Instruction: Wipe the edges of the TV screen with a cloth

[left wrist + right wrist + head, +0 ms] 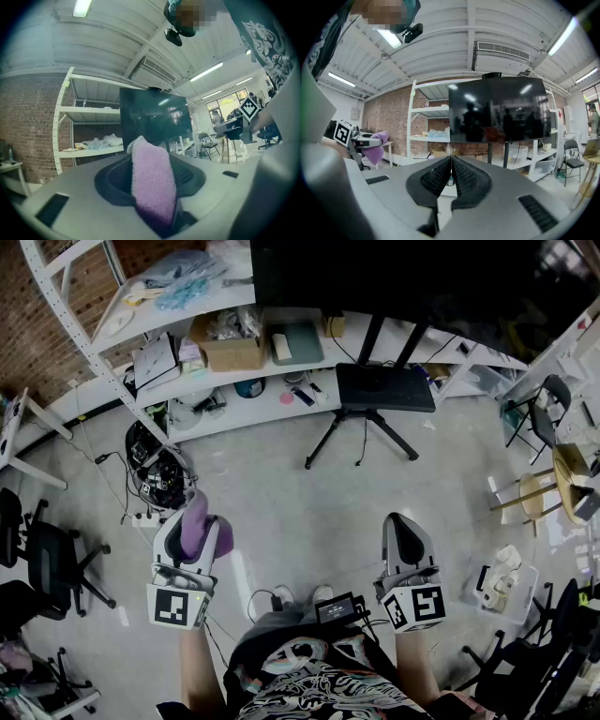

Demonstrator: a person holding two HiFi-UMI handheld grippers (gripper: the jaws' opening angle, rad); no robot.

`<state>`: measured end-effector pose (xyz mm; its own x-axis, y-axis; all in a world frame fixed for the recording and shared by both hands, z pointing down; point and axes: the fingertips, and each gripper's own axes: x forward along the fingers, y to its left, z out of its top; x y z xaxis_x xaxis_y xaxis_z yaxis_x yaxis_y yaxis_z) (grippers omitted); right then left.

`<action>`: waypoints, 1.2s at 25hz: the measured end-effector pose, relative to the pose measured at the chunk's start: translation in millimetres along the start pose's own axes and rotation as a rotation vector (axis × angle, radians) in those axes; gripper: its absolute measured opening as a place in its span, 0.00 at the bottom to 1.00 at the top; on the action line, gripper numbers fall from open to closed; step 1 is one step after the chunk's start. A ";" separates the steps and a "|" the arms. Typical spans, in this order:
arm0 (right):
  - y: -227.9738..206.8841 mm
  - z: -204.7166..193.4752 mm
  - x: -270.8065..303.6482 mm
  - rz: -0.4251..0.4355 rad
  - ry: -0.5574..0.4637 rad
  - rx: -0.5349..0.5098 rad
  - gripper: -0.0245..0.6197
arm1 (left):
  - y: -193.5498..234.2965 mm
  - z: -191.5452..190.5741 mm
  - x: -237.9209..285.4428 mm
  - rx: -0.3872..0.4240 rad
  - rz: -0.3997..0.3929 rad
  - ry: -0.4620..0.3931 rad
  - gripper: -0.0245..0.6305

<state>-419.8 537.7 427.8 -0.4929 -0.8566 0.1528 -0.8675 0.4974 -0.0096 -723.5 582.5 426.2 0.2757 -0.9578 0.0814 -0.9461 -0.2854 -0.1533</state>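
**Purple cloth (152,185) and its surroundings.** You are clamping the cloth in the left gripper (190,519), with the jaws holding it so that a thick fold is standing up between them. You are holding it low in front of your body, well apart from the TV screen (497,110). The screen is standing dark ahead of you on a black tripod stand (364,423). You are carrying the right gripper (405,529) beside the left. Its ribbed jaws are pressing together with nothing between them.

Behind the screen, white metal shelving (258,407) is carrying a cardboard box (228,351), papers and bagged items against a brick wall (386,124). The floor (291,512) is showing as bare grey concrete. A tangle of cables (155,470) is lying by the shelf foot. Black office chairs (47,563) are standing at your left, and a folding chair (539,411) at your right.
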 end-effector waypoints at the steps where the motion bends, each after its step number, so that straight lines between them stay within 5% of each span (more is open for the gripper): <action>1: -4.8 3.0 1.8 0.008 -0.012 -0.008 0.08 | -6.4 2.9 4.3 -0.003 0.007 -0.005 0.33; 18: -109.0 17.6 -36.5 0.056 -0.110 -0.006 0.08 | -116.3 44.6 77.6 -0.016 0.008 -0.063 0.33; 30: -140.7 14.3 18.2 0.045 -0.083 0.025 0.08 | -92.2 51.5 155.0 -0.004 0.003 -0.066 0.33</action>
<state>-307.7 450.2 417.8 -0.5342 -0.8425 0.0692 -0.8454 0.5327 -0.0391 -584.7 458.6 402.2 0.2833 -0.9589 0.0158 -0.9476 -0.2825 -0.1494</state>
